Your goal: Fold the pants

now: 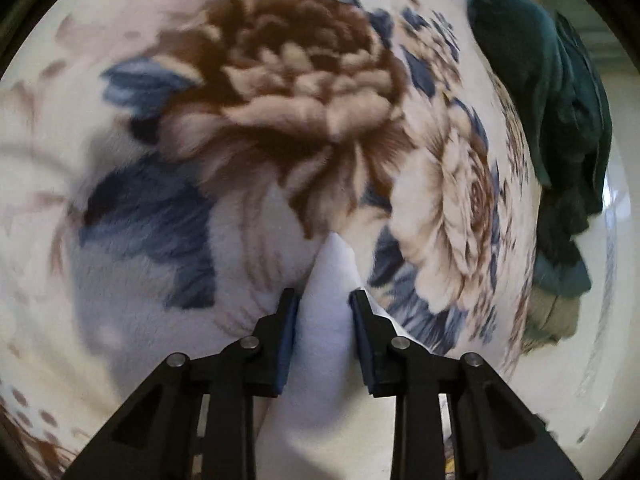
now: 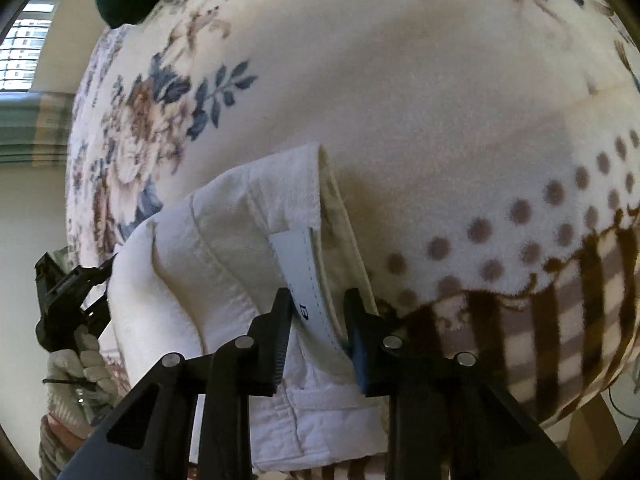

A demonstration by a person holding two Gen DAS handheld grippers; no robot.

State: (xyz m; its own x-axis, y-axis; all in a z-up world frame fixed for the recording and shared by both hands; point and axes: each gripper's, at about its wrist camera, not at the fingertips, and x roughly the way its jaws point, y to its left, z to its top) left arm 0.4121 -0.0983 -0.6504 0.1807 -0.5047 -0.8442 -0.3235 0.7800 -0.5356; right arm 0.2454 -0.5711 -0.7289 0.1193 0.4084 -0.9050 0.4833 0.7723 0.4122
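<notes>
We see the left gripper (image 1: 325,298) closed on a fold of the white pants (image 2: 224,240) above the floral blanket (image 1: 280,100). The right gripper (image 2: 318,300) clamps the waistband (image 2: 308,272), its fingers partly parted around the cloth.

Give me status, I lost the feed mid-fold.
Left gripper and right gripper each clamp the white pants. Pants bunched over floral blanket. Green clothes pile off to the side.
</notes>
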